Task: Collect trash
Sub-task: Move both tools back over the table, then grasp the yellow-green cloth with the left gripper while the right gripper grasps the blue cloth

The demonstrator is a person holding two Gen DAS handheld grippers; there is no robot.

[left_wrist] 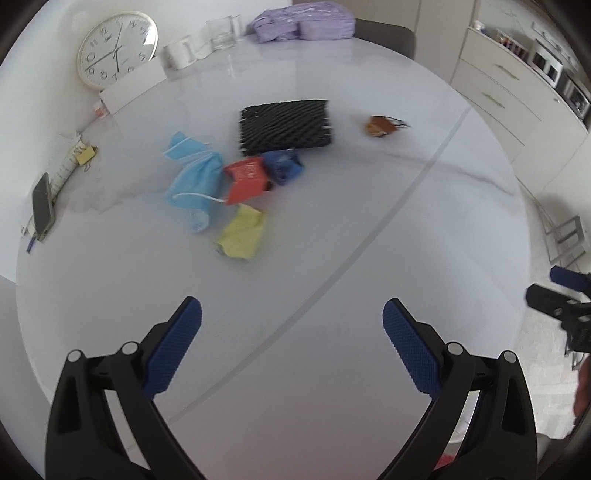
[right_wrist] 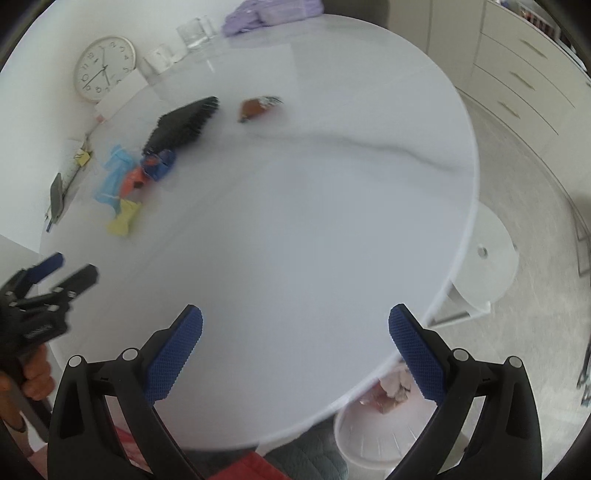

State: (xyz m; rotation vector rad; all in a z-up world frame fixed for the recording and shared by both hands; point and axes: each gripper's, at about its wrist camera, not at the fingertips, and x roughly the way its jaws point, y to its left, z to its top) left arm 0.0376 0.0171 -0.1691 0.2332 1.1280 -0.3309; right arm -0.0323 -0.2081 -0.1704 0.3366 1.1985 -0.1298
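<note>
Left gripper (left_wrist: 291, 321): jaws wide apart, empty, hovering over bare white table (left_wrist: 369, 192) near its front edge. Right gripper (right_wrist: 295, 325): same, spread wide and empty, out over the table's near-right edge.

Trash well ahead, clustered mid-table: yellow paper (left_wrist: 243, 232) nearest, then blue face mask (left_wrist: 195, 177), red wrapper (left_wrist: 247, 179), blue wrapper (left_wrist: 284, 164), all touching or overlapping. Brown wrapper (left_wrist: 382, 125) off alone to the right. White bin (right_wrist: 373, 432) sat on the floor under the near-right table edge, some scraps already in it.

Risks, judged: grabbing into the pile likely to snag a mask loop and drag neighbours; thin flat paper could slip the pads; a drop released too early could land on the table lip rather than in the bin.

Non-trash nearby: black mesh pouch (left_wrist: 284, 127) touching the pile, phone (left_wrist: 42, 206), clock (left_wrist: 116, 50), glasses (left_wrist: 221, 31) further back. Nothing blocking the approach.
</note>
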